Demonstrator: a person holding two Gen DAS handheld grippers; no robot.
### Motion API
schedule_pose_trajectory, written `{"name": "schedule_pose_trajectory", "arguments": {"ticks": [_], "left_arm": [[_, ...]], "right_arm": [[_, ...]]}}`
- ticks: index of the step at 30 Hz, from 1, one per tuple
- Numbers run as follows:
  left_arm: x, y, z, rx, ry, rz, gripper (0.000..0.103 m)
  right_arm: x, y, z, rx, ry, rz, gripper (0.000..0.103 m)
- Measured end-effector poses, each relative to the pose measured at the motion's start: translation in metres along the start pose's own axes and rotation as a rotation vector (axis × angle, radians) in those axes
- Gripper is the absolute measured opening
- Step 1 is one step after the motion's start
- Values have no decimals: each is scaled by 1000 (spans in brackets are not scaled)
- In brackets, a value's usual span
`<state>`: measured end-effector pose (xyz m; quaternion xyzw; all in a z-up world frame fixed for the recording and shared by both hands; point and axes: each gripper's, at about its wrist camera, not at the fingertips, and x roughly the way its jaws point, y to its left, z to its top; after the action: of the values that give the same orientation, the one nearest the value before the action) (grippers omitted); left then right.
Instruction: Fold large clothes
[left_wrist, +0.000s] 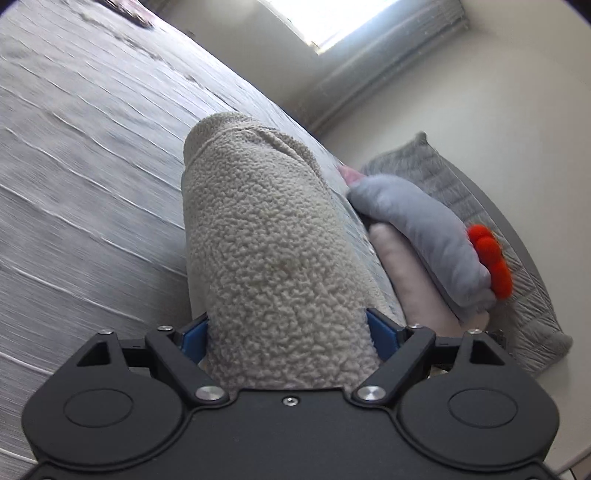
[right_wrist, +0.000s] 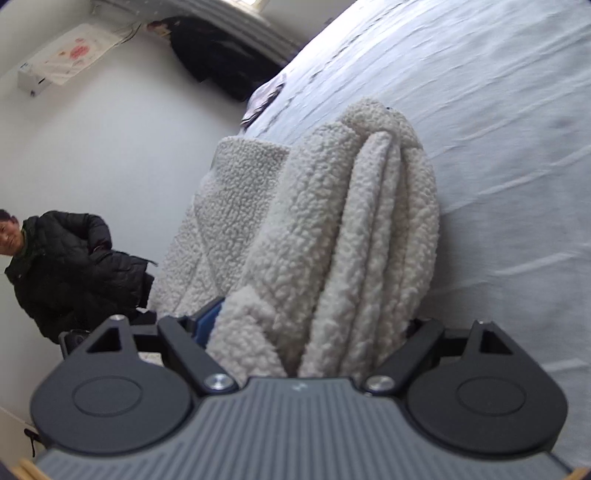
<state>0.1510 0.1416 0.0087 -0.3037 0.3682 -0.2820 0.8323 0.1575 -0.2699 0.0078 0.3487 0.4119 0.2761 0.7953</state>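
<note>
A thick cream fleece garment (left_wrist: 266, 229) is bunched into a folded roll and held above the grey-white bedspread (left_wrist: 74, 147). My left gripper (left_wrist: 290, 325) has its blue pads (left_wrist: 195, 332) pressed against both sides of the roll, with the jaws standing wide. In the right wrist view the same fleece (right_wrist: 351, 221) shows several stacked folds. My right gripper (right_wrist: 314, 321) is shut on it there, one blue pad (right_wrist: 210, 317) showing at the left and the other finger buried under the cloth. The bed (right_wrist: 498, 129) lies beyond and to the right.
A grey plush toy (left_wrist: 424, 229) with red pompoms lies on a pink pillow (left_wrist: 406, 280) beside a grey pillow (left_wrist: 461, 177) at the headboard. A person in a black jacket (right_wrist: 66, 266) stands by the wall. Small folded cloth (right_wrist: 264, 98) lies at the bed's far edge.
</note>
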Motion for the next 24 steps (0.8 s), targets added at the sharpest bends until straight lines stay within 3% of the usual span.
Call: {"name": "schedule_pose_trajectory", "arguments": {"ticks": [3,5,6,10,16,21,24], "left_arm": [[-12,27,11,2,-19,80,84],[-5,45,11,12,14,160,86],[-2,52,9,19,14,159,90],[4,51,1,43,-31,119,92],[2,46,-5,97,-56,162,92],[-9,31,-11,125,-95,221,91],[-22,14,-15,200,-114,255,90]], "right_arm": [[43,10,2,-5,45,-31,84],[62,10,-3,-11,64,-74,87],[65,11,-6,-27,64,-80,91],[55,8,-7,-25,57,-94,92],[18,34,-7,-114,-3,-187,92],[-25,66,-15,-216,-62,-204,92],[-34,85,-16,-282,-82,-230,89]]}}
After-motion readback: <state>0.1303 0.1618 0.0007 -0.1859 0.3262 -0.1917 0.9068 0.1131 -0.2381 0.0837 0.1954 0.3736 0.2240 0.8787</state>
